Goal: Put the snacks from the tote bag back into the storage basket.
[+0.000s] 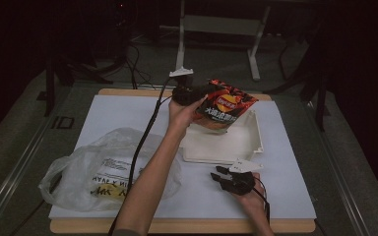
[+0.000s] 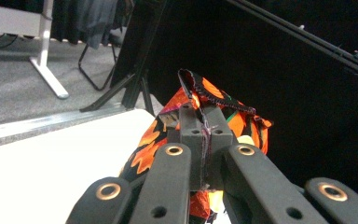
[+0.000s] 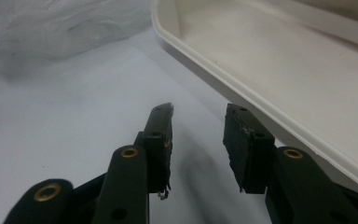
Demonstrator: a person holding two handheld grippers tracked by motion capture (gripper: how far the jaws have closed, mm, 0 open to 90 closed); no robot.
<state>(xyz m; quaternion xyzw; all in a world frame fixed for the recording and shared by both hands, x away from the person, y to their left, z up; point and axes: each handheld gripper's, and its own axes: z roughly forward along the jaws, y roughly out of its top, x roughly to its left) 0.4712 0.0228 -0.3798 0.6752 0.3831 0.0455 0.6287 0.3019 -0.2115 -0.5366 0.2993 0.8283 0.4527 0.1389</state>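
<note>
In the high view, the left gripper point(image 1: 189, 93) was raised at about twelve o'clock over the white sheet point(image 1: 128, 118) that covered the worktop point(image 1: 177, 226). Its jaws were pinched on the top edge of a red and orange snack bag point(image 1: 224, 105), which hung tilted above the far part of the white tray point(image 1: 226, 145), clear of it. The tray lay just right of the sheet's centre. A crumpled clear plastic bag point(image 1: 98, 169) with printed lettering sat at about eight o'clock, with the person's left forearm point(image 1: 150, 177) crossing its right side. The right gripper point(image 1: 224, 176) rested low at about five o'clock, just in front of the tray's near rim, its jaws parted and holding nothing.

In the left gripper view, the left gripper point(image 2: 205, 133) had its jaws pressed together on the crimped seam of the snack bag point(image 2: 223, 109), and the bag's orange flame print spread away beyond them at twelve o'clock. The white sheet point(image 2: 60, 158) lay at nine o'clock below.

In the right gripper view, the right gripper point(image 3: 198, 119) stood moderately open with a bare gap between its jaws, over the white sheet point(image 3: 60, 121). The tray point(image 3: 279, 60) ran from twelve to four o'clock, its rim just beside the right-hand jaw. The plastic bag point(image 3: 51, 23) showed at ten o'clock.
</note>
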